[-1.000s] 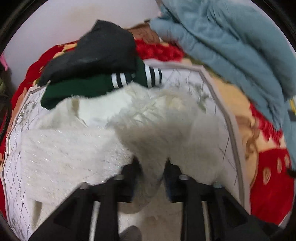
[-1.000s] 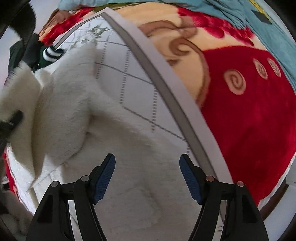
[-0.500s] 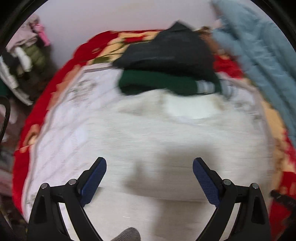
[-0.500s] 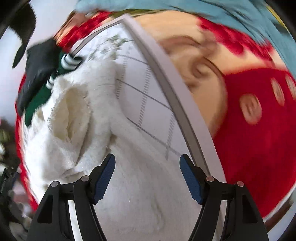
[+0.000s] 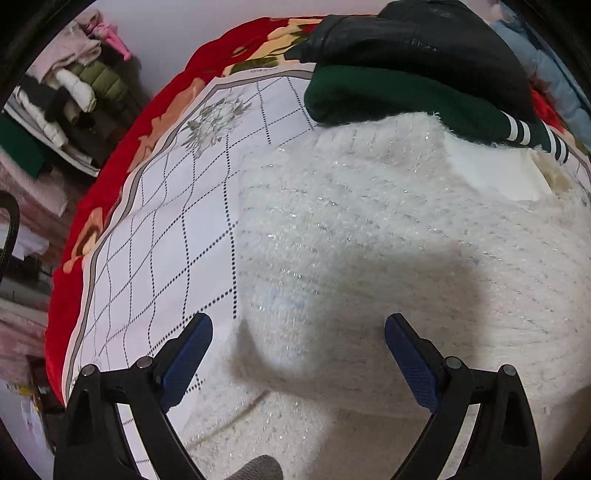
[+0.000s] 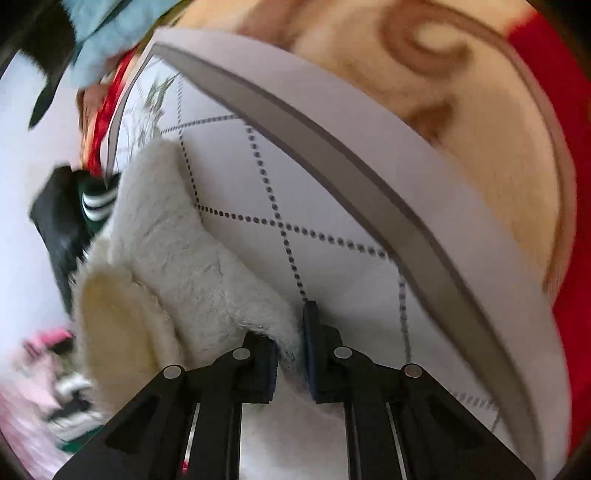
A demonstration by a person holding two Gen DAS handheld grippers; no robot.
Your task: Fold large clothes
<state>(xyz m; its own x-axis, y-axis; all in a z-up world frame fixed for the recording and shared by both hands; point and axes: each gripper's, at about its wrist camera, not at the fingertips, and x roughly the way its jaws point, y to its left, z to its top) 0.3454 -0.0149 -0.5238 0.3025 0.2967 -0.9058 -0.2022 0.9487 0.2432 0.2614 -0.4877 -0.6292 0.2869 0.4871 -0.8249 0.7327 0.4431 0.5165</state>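
A fluffy white sweater (image 5: pixel 388 236) with silver threads lies on a white quilted mat (image 5: pixel 173 236). My left gripper (image 5: pixel 297 354) is open and empty, hovering just above the sweater's left edge. In the right wrist view the same sweater (image 6: pixel 177 258) shows as a furry white fold. My right gripper (image 6: pixel 290 354) is shut on the sweater's edge, with fur bunched between its blue pads (image 6: pixel 308 350).
A folded dark green garment (image 5: pixel 388 96) with white stripes and a black one (image 5: pixel 417 33) on top sit at the mat's far side. A red patterned blanket (image 6: pixel 498 122) lies under the mat. A pile of clothes (image 5: pixel 62 96) stands at far left. A blue-grey garment (image 6: pixel 107 40) lies behind.
My left gripper let go of the sweater's fold and opened, shifting left. My right gripper moved down to the sweater's edge and shut on it.
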